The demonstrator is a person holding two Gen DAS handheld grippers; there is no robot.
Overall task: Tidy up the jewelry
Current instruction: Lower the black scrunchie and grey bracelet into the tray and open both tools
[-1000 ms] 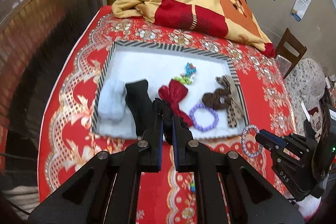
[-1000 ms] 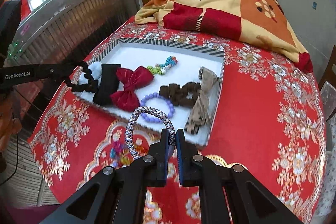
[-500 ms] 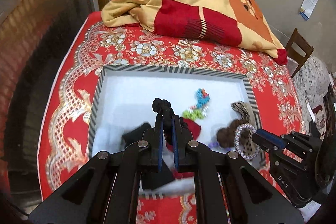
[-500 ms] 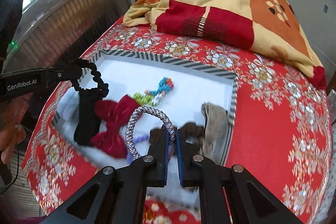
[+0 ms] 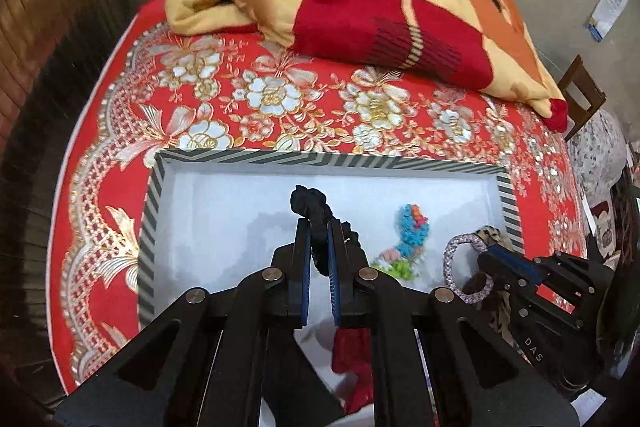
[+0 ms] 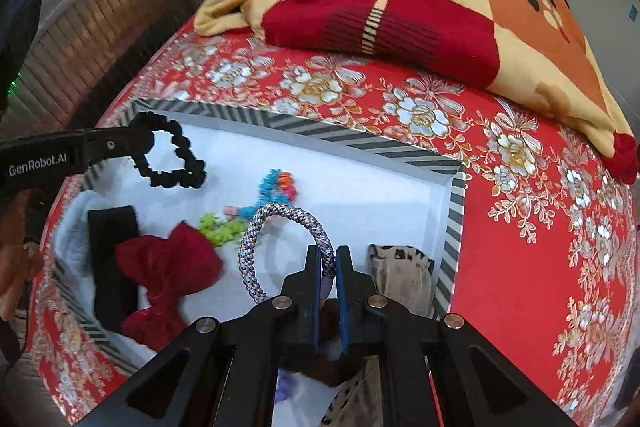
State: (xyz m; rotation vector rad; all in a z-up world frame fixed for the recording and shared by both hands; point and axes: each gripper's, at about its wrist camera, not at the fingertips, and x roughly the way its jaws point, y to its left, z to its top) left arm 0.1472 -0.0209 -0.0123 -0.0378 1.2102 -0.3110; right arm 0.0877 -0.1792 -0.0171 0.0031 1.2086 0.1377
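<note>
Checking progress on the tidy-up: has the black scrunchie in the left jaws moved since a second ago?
Yes. The black scrunchie was beside the striped tray's near left edge; now it hangs over the tray's white floor near the far left corner.

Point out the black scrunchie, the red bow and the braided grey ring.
black scrunchie [image 6: 170, 157], right wrist view, on its ruffled loop's lower left.
red bow [image 6: 168, 263], right wrist view, on its upper lobe.
braided grey ring [image 6: 280, 211], right wrist view, top of its arc.

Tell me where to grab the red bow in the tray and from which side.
Grip the red bow at its pinched middle knot, coming straight down from above with the jaws across the narrow waist. It lies flat on the tray floor, its wings flaring wide, and the black band crowds its left side.
</note>
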